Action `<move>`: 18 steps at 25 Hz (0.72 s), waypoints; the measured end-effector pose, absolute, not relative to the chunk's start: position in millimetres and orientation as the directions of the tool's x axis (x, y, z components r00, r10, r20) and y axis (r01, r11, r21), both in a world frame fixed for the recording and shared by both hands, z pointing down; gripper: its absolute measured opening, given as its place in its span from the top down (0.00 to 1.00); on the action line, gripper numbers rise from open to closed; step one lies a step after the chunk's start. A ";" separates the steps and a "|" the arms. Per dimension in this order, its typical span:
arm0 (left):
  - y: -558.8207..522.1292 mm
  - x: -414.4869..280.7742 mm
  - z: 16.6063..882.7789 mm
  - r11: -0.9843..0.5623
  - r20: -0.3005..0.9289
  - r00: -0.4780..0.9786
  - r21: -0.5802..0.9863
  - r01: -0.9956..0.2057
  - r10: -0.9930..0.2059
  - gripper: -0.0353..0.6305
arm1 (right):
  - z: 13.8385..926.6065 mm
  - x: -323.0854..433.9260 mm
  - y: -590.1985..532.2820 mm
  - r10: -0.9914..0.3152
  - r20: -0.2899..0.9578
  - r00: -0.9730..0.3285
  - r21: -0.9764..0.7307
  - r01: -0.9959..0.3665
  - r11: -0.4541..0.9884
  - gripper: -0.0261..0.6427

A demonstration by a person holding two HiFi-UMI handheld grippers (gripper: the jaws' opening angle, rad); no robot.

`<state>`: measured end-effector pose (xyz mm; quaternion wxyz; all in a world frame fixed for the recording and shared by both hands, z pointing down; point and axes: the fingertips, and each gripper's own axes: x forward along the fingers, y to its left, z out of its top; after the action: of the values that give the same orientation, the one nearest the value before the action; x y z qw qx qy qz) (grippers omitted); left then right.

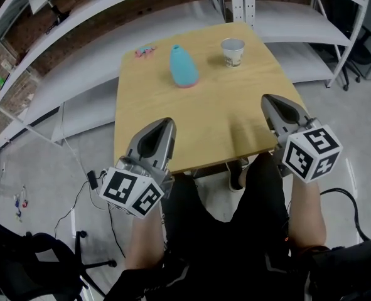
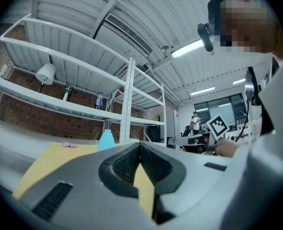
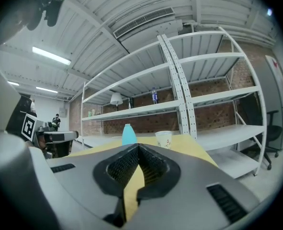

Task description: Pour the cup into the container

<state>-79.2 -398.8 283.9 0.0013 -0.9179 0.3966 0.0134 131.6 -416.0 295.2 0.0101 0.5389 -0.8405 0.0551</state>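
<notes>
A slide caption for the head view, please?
Left gripper and right gripper, shut, at the table edge; cup and blue container beyond.

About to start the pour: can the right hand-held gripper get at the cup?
Probably yes: only bare table lies between the right hand-held gripper and the cup, though its jaws are shut.

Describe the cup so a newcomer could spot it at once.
Find the wooden table in front of the white shelves. The cup stands near the table's far edge, towards the right, just right of the blue container. It alone is white and open-topped.
</notes>
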 end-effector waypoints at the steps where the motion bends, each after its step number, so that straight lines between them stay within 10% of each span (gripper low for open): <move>1: -386.7 -76.8 287.5 -0.684 -0.022 0.684 0.012 -0.729 -0.729 0.94 | 298.2 131.9 -403.7 -0.903 0.081 -0.422 -0.082 -0.906 0.416 0.96; 18: -154.5 -40.6 297.4 -0.654 -0.026 0.654 0.012 -0.756 -0.756 0.94 | 298.9 128.5 -182.7 -0.843 0.078 -0.532 -0.028 -0.847 0.532 0.96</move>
<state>-40.6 -154.5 297.4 -0.0002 -0.9093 0.4159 0.0145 128.5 -182.7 298.9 0.0273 0.4830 -0.8747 0.0313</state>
